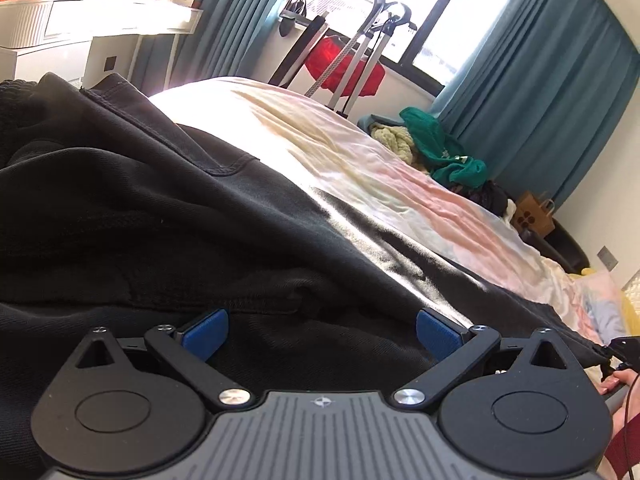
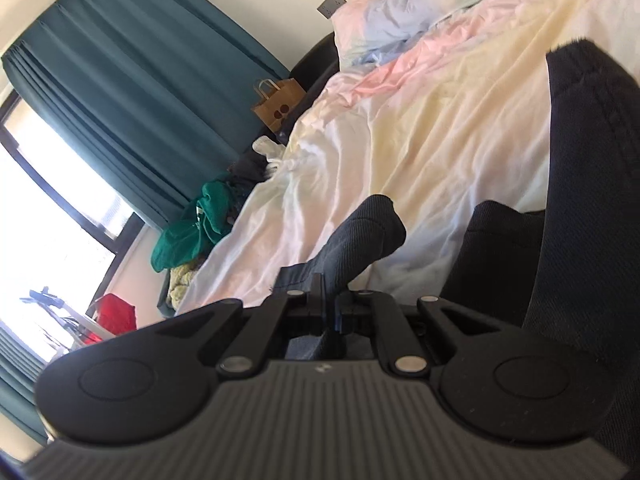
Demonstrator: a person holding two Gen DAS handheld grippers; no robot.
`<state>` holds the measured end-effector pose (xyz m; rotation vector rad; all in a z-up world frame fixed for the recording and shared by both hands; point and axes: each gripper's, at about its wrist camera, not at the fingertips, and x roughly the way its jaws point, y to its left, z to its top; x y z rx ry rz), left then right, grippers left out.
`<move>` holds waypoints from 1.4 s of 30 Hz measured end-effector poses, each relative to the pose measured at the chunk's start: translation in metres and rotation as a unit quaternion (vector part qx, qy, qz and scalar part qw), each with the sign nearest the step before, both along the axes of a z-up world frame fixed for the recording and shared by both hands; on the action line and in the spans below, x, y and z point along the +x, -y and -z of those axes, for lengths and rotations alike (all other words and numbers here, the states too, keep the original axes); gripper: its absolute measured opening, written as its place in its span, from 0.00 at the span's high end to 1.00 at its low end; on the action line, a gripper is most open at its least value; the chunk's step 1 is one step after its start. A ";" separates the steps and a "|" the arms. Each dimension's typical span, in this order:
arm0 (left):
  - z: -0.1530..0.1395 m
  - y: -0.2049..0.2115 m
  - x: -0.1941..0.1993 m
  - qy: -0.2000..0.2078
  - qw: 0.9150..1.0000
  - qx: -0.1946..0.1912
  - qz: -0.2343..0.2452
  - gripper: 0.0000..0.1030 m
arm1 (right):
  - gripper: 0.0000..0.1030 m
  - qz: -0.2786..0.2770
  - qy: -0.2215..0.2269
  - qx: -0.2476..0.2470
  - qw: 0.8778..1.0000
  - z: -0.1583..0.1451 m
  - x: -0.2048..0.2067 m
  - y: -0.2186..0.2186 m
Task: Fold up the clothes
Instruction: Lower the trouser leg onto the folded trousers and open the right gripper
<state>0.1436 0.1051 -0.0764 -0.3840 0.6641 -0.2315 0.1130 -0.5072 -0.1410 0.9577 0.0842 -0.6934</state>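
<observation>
Keep your right gripper [image 2: 329, 304] pinched tight and lift evenly so the black garment [image 1: 132, 208] doesn't slip; its jaws are clamped on a dark fabric edge [image 2: 360, 236] sticking out ahead. Your left gripper [image 1: 320, 334] is spread wide, holding nothing, garment bunched beneath and ahead, pastel bedsheet [image 1: 400, 184] beyond.

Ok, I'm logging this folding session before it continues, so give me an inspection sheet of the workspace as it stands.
Surface: bed sheet, pastel, wrinkled, sunlit.
Job's things: black garment spread on the bed; a fold of it pinched in the right gripper.
Clutter: green garment and other clothes piled beside the bed; paper bag.
Grippers: left gripper jaws wide apart over the black garment, holding nothing; right jaws shut on cloth.
Cables: thin black cable near a hand.
Surroundings: teal curtains, bright window, white desk.
</observation>
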 end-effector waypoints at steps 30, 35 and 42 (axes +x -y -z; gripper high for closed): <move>0.014 0.001 0.031 0.017 0.999 0.031 -0.005 0.03 | 0.32 -0.030 -0.111 -0.067 0.991 -0.009 0.165 0.013; 0.005 0.008 0.015 0.036 0.998 0.045 0.007 0.03 | 0.26 -0.065 -0.130 -0.145 0.979 -0.040 0.125 -0.028; -0.016 0.017 -0.015 0.059 0.992 0.105 0.040 0.03 | 0.26 -0.164 -0.179 -0.157 0.957 -0.072 0.038 -0.125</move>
